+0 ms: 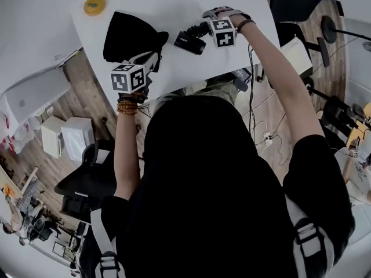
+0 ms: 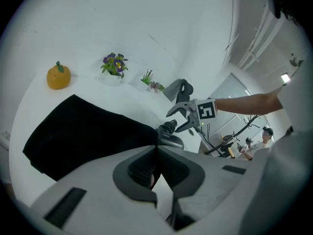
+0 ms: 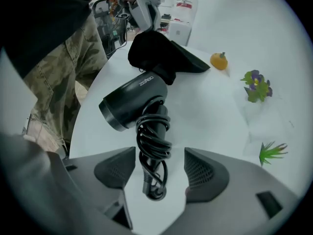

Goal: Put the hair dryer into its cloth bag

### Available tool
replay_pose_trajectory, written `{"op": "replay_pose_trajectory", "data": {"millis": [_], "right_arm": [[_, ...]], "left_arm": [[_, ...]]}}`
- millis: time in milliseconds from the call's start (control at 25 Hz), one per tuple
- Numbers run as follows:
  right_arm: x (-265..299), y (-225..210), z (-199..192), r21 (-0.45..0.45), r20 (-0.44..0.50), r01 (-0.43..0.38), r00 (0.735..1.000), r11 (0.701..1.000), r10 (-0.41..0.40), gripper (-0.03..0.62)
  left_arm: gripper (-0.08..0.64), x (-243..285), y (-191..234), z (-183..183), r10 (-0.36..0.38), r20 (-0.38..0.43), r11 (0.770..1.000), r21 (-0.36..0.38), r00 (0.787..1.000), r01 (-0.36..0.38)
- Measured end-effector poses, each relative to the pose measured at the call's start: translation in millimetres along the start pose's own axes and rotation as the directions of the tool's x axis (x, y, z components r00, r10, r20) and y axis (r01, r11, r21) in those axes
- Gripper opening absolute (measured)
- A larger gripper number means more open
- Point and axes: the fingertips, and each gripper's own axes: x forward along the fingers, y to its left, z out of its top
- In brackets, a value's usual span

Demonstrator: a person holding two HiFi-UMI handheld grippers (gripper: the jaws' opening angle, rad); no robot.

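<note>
Person's dark top [image 1: 214, 201] fills the near part of the head view; both forearms reach out over the white tabletop [image 3: 210, 111].

Left tool [image 2: 157, 165]: jaws clenched, with a fold of the black cloth bag [image 2: 83, 136] pinched between the pads. It sits near the tabletop's near edge, left side. The bag lies flat and spreads away to the left and far side of that tool.

Hair dryer [image 3: 134, 99]: black, lying on the tabletop just right of the bag and outside it. One end of the barrel meets the bag's edge; cannot tell whether it has gone under the cloth. The handle points toward the right tool, with the cord [image 3: 154, 136] wound round it.

Right tool [image 3: 160, 168]: jaws released, standing apart on either side of the handle's cord-wrapped end. Pads are clear of it on both sides, so nothing is gripped. This tool points steeply down at the tabletop.

Far side: orange fruit-shaped ornament [image 2: 58, 76] at far left, well apart from the bag. To its right stand a small pot of purple flowers [image 2: 114, 65] and then a little green plant [image 2: 147, 77].
</note>
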Motion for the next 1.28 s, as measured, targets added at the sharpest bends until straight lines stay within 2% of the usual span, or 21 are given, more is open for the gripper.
{"op": "replay_pose_trajectory", "data": {"millis": [80,160,240,320,360,400,480,520,560,640,720,880,1080,1240,1280], "right_arm": [[15,9,5,-0.02,-0.025,-0.022,0.999,1.0,0.021,0.31],[28,8,10,0.022,-0.032,0.007,0.999,1.0,-0.006,0.31],[33,5,12,0.122,-0.038,0.039,0.999,0.992,-0.035,0.31],[34,7,4,0.266,-0.07,0.042,0.997,0.963,-0.024,0.307],[34,8,-3,0.376,-0.084,0.047,0.996,0.926,-0.016,0.305],[33,9,-9,0.5,-0.087,0.054,0.996,0.865,-0.012,0.304],[29,18,-16,0.696,-0.053,0.039,0.999,0.717,-0.004,0.298],[26,27,-16,0.738,-0.021,0.007,1.0,0.675,0.013,0.288],[23,39,-13,0.744,0.012,-0.033,0.999,0.667,0.037,0.284],[16,59,-11,0.698,0.048,-0.085,0.996,0.711,0.072,0.284],[10,65,-12,0.658,0.055,-0.084,0.996,0.748,0.064,0.285],[10,52,-4,0.628,0.078,-0.082,0.996,0.774,0.042,0.295],[18,42,12,0.583,0.08,-0.116,0.993,0.804,0.084,0.306],[19,37,17,0.516,0.037,-0.069,0.998,0.854,0.058,0.305],[20,36,18,0.508,0.035,-0.064,0.998,0.859,0.053,0.305]], "left_arm": [[0.032,-1,0,1,-0.005,-0.007,1.0,0.014,1.0,0.005],[0.032,-3,1,4,-0.002,-0.003,1.0,0.025,1.0,0.002],[0.032,-6,0,6,0.002,0.006,1.0,0.025,1.0,-0.003],[0.032,-6,0,6,0.005,0.011,1.0,0.018,1.0,-0.005],[0.032,-5,1,6,0.008,0.012,1.0,0.016,1.0,-0.009],[0.032,-5,1,7,0.011,0.013,1.0,0.015,1.0,-0.012],[0.032,-6,2,8,0.011,0.017,1.0,0.012,1.0,-0.012],[0.032,-5,3,8,0.01,0.018,1.0,0.01,1.0,-0.01],[0.032,-4,3,7,0.008,0.017,1.0,0.01,1.0,-0.008],[0.032,-1,4,5,0.003,0.01,1.0,0.012,1.0,-0.003],[0.032,4,2,3,-0.002,-0.001,1.0,0.018,1.0,0.002],[0.032,10,-1,3,-0.005,-0.013,1.0,0.031,1.0,0.006],[0.032,6,-2,8,0.003,-0.004,0.999,0.038,1.0,-0.002],[0.032,2,2,7,0.017,0.01,1.0,0.025,1.0,-0.017],[0.032,1,2,6,0.02,0.011,1.0,0.021,1.0,-0.02]]}}
